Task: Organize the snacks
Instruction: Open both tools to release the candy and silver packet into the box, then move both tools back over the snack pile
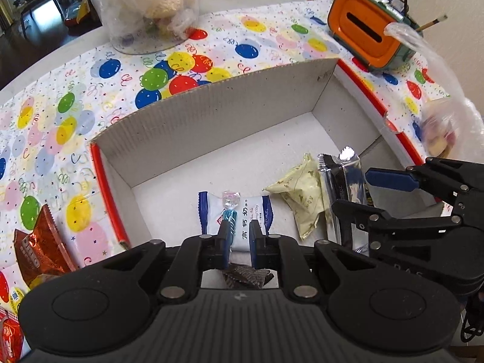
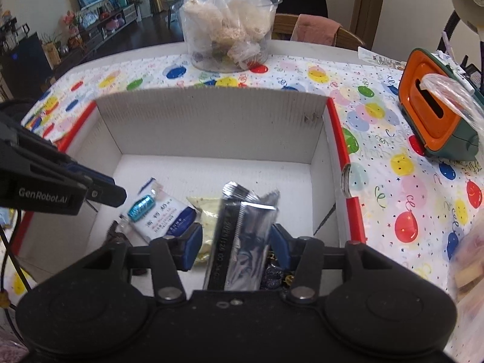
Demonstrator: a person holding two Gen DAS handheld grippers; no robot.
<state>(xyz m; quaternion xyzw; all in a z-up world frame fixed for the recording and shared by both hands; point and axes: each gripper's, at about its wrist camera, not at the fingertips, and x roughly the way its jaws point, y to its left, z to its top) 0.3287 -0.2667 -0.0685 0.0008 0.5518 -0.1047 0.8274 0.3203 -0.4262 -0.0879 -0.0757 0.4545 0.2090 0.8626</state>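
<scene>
Bright, even daylight; soft shadows inside box (image 2: pixel 211 139). Strong fisheye bending at edges, dark corner vignetting. Silver wrapper (image 2: pixel 242 236) between right gripper's (image 2: pixel 236 246) fingers motion-blurred, glinting. Far room dimmer.

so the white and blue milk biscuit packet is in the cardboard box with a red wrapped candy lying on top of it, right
Not quite: the candy on the white and blue milk biscuit packet is wrapped in blue foil, not red. The right wrist view shows it most clearly. The packet does lie inside the cardboard box.
</scene>
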